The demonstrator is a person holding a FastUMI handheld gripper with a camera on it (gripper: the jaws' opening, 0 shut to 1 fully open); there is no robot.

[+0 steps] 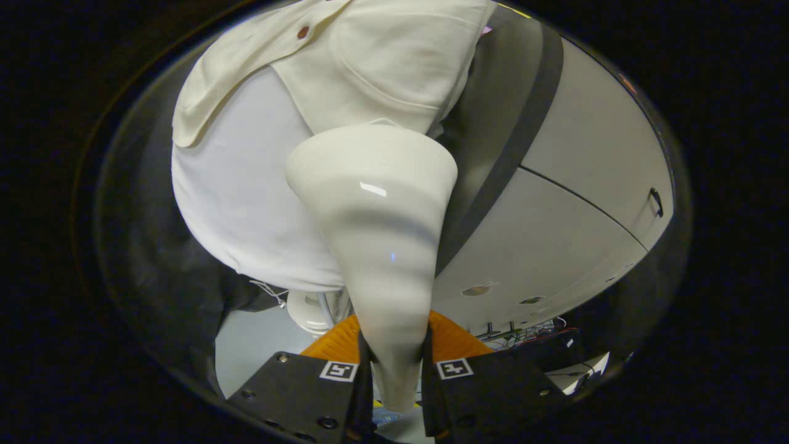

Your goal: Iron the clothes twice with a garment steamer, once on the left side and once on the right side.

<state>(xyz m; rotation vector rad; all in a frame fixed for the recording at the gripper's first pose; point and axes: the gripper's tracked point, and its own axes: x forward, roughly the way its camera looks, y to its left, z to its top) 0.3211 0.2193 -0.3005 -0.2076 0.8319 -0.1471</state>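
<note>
A cream button-up shirt of woven cloth [382, 55] hangs well ahead of the claw, worn open over a plain white undershirt [240, 191] that bulges out below and to one side of it. The cream shirt shows a curved stitched seam, a flap with a small dark red button [302, 32] near its edge, and a loose front panel that hangs away from the undershirt. Beside the garments run pale grey wall panels [555, 234], split by a thin dark seam and edged by a broad dark strip [518, 135]; a small dark handle [656, 201] sits on the far panel.

The glossy cream cone-shaped garment steamer [376, 234] rises from between the fingers and widens toward its head, which sits against the lower edge of the cream shirt, on the side nearer the grey panels; whether the head actually touches the cloth cannot be told. The claw [394, 364] is closed on the steamer's narrow handle, with both fingers pressing on it from either side. Each finger carries a small square black-and-white marker near its tip.

Below the hem of the undershirt stands a round white base with thin metal rods [314, 308], on a light grey floor [253, 345]. A tangle of thin wires [530, 333] lies low beside the grey panels.
</note>
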